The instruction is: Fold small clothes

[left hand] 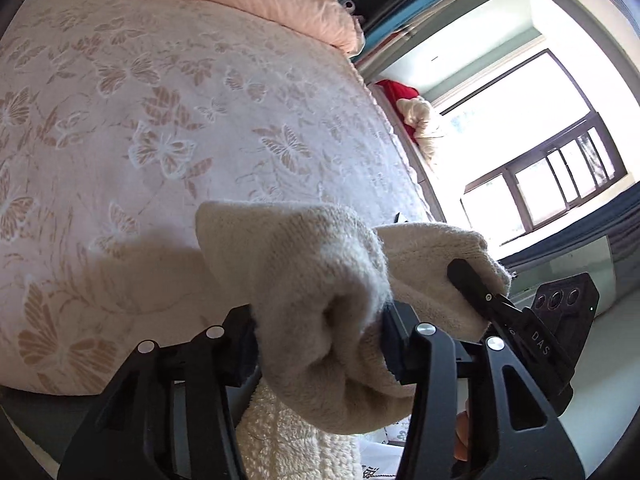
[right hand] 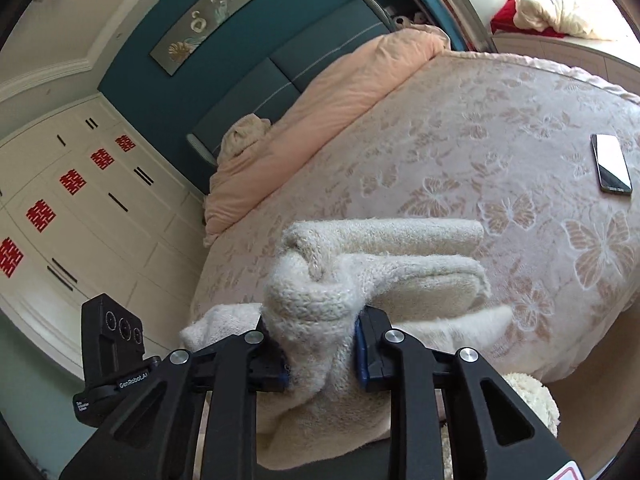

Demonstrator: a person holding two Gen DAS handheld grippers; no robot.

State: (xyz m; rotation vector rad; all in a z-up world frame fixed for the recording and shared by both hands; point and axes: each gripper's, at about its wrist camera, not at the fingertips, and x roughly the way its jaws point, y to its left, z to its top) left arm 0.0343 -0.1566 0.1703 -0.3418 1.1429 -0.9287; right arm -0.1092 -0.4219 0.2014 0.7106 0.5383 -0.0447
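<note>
A cream fleecy knitted garment (left hand: 320,264) is held up over the bed, bunched into thick folds. My left gripper (left hand: 320,324) is shut on a wad of it, which fills the gap between the fingers. One of the right gripper's fingers (left hand: 472,284) presses on the garment's far corner just to the right. In the right wrist view my right gripper (right hand: 322,344) is shut on a rolled clump of the same garment (right hand: 400,252), whose folds stretch away to the right. The left gripper's camera block (right hand: 108,332) shows at the lower left, its fingertips hidden behind cloth.
Under the garment lies the bed (right hand: 500,128) with a pink butterfly cover. A phone (right hand: 611,164) lies on it at the right. A pink duvet (right hand: 320,112) is heaped along the headboard. Red and cream cloth (right hand: 540,12) sits by the window. White wardrobes (right hand: 80,200) stand on the left.
</note>
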